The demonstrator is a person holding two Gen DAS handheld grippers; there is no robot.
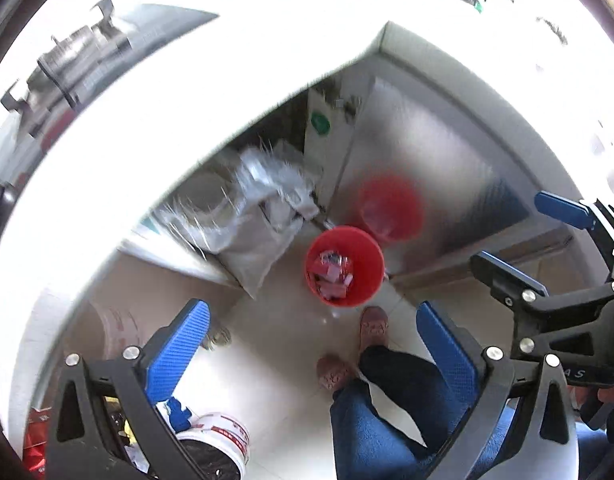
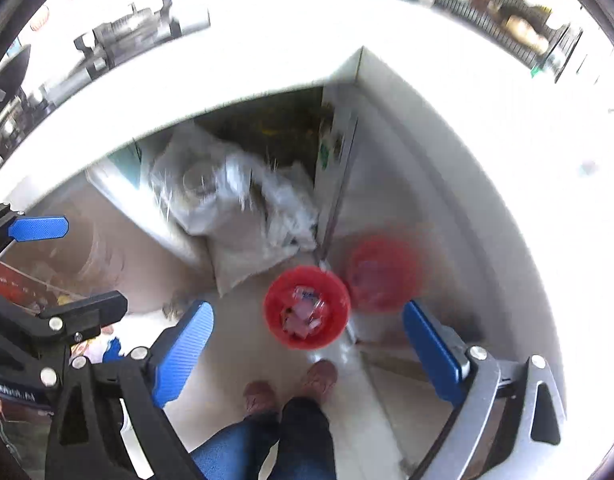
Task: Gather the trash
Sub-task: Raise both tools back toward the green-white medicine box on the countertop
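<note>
A red trash bin (image 1: 344,266) stands on the floor below me, holding several crumpled wrappers; it also shows in the right wrist view (image 2: 306,307). My left gripper (image 1: 313,316) is open and empty, high above the floor, its blue pads wide apart. My right gripper (image 2: 307,314) is open and empty too, directly above the bin. The right gripper also shows in the left wrist view (image 1: 523,236), and the left gripper in the right wrist view (image 2: 75,264). Both views are blurred.
A white counter (image 1: 227,80) curves around the bin. Grey sacks and clear plastic bags (image 1: 259,208) lie under it. A shiny metal cabinet door (image 1: 427,160) reflects the bin. A white bucket (image 1: 223,444) stands at lower left. The person's feet (image 1: 371,328) are beside the bin.
</note>
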